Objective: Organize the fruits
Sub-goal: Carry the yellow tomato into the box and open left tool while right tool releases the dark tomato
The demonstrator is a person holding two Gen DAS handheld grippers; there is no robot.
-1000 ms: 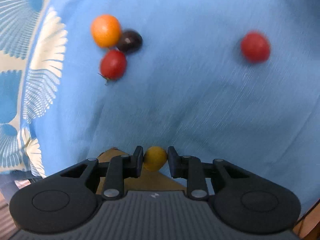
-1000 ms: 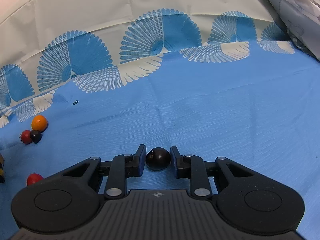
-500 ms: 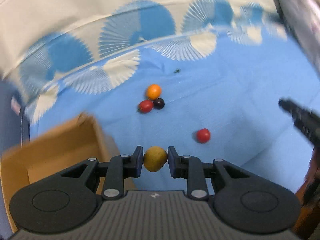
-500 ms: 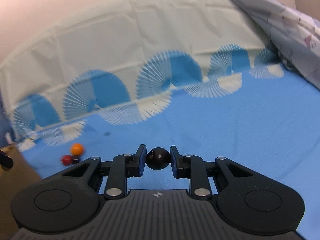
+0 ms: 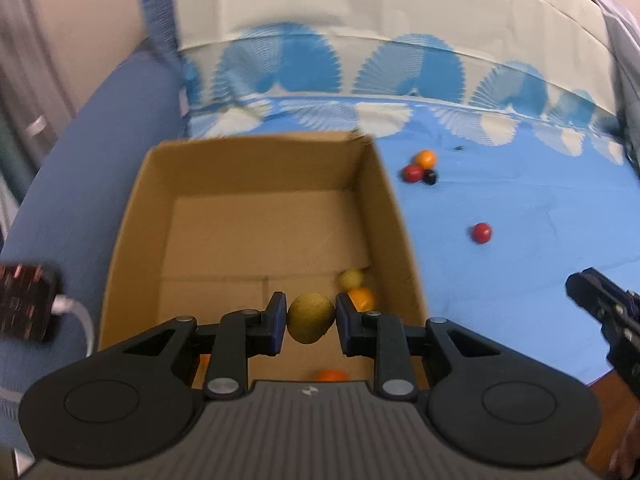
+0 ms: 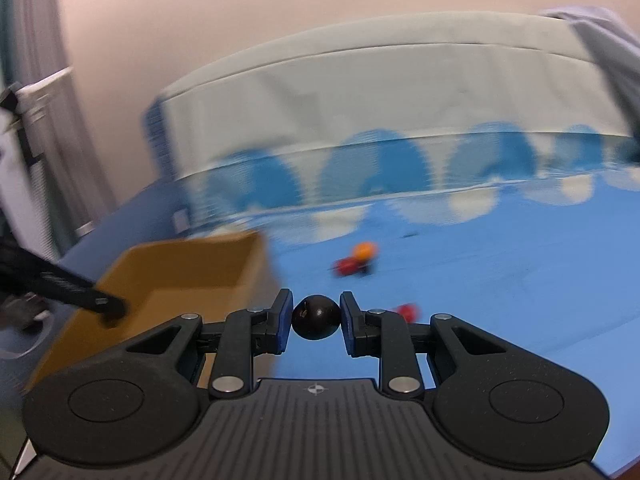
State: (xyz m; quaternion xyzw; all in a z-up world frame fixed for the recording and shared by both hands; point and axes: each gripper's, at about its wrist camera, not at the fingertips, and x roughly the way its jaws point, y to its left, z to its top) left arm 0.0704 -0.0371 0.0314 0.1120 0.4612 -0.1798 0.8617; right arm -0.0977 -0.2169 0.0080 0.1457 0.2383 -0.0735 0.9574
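Observation:
My left gripper [image 5: 311,320] is shut on a yellow-green fruit [image 5: 311,318] and hangs over the open cardboard box [image 5: 140,200]. Inside the box lie a pale yellow fruit [image 5: 352,279] and an orange fruit [image 5: 362,297], with another orange one [image 5: 331,375] at the near edge. My right gripper [image 6: 316,318] is shut on a dark, nearly black fruit [image 6: 316,317], to the right of the box [image 6: 180,268]. On the blue cloth sit an orange fruit [image 5: 425,157], a red one [image 5: 412,173] and a dark one [image 5: 430,177] together, and a lone red fruit [image 5: 481,233].
The right gripper's tip [image 5: 600,304] shows at the right edge of the left wrist view. A dark device with a white cable [image 5: 24,304] lies left of the box on a blue padded edge [image 5: 80,152]. Patterned fabric [image 5: 360,72] rises behind the cloth.
Both grippers rose and swung left with their fruits still held. The left one rolled and now hangs over the box; the box has come into the right wrist view.

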